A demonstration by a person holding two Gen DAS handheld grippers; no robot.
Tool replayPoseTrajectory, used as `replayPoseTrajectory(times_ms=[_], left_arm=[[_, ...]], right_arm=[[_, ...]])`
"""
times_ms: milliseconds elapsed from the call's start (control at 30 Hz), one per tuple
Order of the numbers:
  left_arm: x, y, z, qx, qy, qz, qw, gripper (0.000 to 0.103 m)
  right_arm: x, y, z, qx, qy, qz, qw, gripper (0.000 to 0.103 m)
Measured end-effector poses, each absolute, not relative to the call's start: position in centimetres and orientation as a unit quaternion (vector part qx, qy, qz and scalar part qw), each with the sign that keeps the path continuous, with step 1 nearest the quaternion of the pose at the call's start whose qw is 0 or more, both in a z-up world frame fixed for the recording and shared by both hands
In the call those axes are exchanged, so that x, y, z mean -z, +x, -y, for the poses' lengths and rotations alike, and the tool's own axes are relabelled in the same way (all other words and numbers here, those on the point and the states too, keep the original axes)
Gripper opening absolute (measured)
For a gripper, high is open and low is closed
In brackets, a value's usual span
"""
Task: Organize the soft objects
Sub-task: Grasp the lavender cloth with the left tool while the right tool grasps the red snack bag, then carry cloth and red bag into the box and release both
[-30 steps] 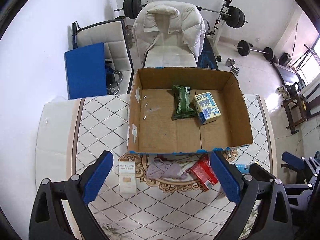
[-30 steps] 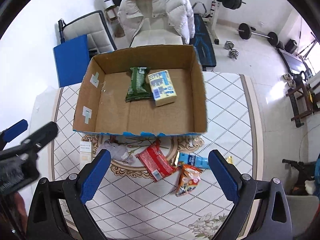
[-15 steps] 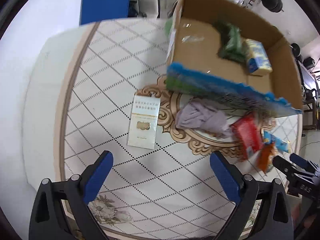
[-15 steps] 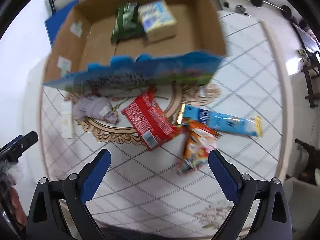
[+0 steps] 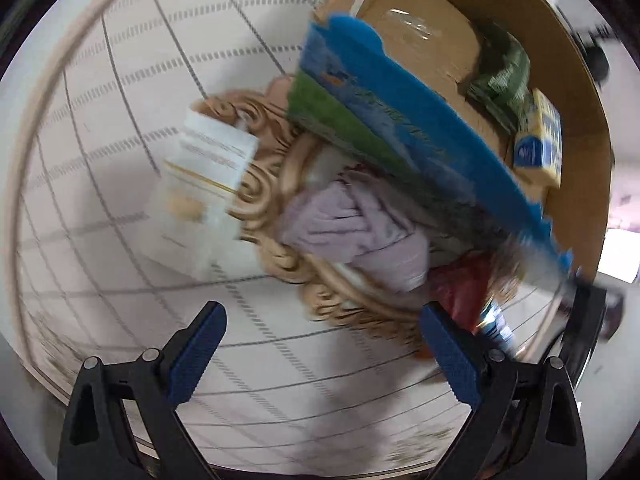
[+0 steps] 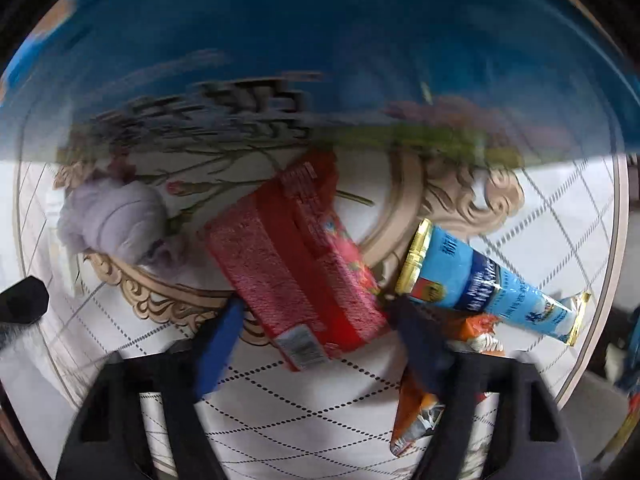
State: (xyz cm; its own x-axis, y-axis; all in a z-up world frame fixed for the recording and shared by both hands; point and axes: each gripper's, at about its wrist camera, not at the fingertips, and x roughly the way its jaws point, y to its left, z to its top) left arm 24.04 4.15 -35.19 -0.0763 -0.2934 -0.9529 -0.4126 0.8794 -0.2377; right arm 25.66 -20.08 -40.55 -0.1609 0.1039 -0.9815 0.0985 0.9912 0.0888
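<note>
Low over the bench point(image 6: 560, 216), right tool point(image 6: 316, 332) closing around the red packet point(image 6: 296, 264), pads not quite on it yet, left tool point(image 5: 320, 344) wide open and empty, lilac cloth point(image 5: 352, 228) just beyond, cardboard box point(image 5: 576, 92) behind

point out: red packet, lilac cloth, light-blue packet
red packet point(image 6: 296, 264): right wrist view, middle of its wrapper.
lilac cloth point(image 5: 352, 224): left wrist view, centre of the bunched fabric.
light-blue packet point(image 6: 476, 280): right wrist view, mid-body.

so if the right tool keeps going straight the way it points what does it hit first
Most likely the red snack packet: the right tool is closing with the packet's near end between its fingers, not yet pinched. Blur leaves depth uncertain.
</note>
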Motion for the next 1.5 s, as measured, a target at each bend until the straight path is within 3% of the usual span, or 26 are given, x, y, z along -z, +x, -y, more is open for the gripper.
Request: replayPoseTrajectory(times_ms=[133, 367, 667, 767, 900, 967, 1000, 1033, 1333, 1500], left_arm=[[36.7, 24.5, -2.0, -0.054, -0.274, -0.729, 0.625, 0.099], [39.3, 24.9, -0.2, -0.094, -0.197, -0.756, 0.618, 0.099], [36.7, 19.4, -4.5, -0.105, -0.218, -0.741, 0.627, 0.099], [36.6, 20.3, -3.2, -0.086, -0.244, -0.731, 0.631, 0.099], [37.9, 23.4, -0.2, -0.076, -0.182, -0.732, 0.652, 0.099], [38.9, 24.3, 0.3, -0.067, -0.16, -0.735, 0.655, 0.072], [39.2, 24.3, 0.4, -0.058, -0.165, -0.738, 0.651, 0.048], [39.5, 24.0, 0.4, -0.054, -0.166, -0.744, 0.645, 0.038], [40.2, 15.0, 1.6, 0.004, -0.048, -0.769, 0.637, 0.039], [41.4, 14.5, 0.5, 0.006, -0.098, -0.77, 0.63, 0.046]], right_arm=[[40.7, 24.9, 20.7, -0.014, 0.098, -0.769, 0.632, 0.064], [40.8, 22.9, 20.9, -0.017, 0.075, -0.776, 0.626, 0.064], [38.4, 23.0, 20.5, -0.042, 0.079, -0.759, 0.645, 0.064], [39.1, 23.8, 19.8, -0.031, 0.069, -0.761, 0.644, 0.065], [40.4, 24.0, 19.3, -0.018, 0.062, -0.769, 0.635, 0.064], [40.8, 23.5, 19.6, -0.008, 0.068, -0.774, 0.63, 0.055], [40.8, 23.4, 19.6, -0.006, 0.073, -0.774, 0.629, 0.054], [40.7, 23.2, 19.8, -0.006, 0.074, -0.776, 0.626, 0.053], [40.9, 18.5, 19.8, -0.024, 0.055, -0.798, 0.599, 0.05], [40.6, 16.8, 18.5, -0.017, 0.034, -0.784, 0.619, 0.05]])
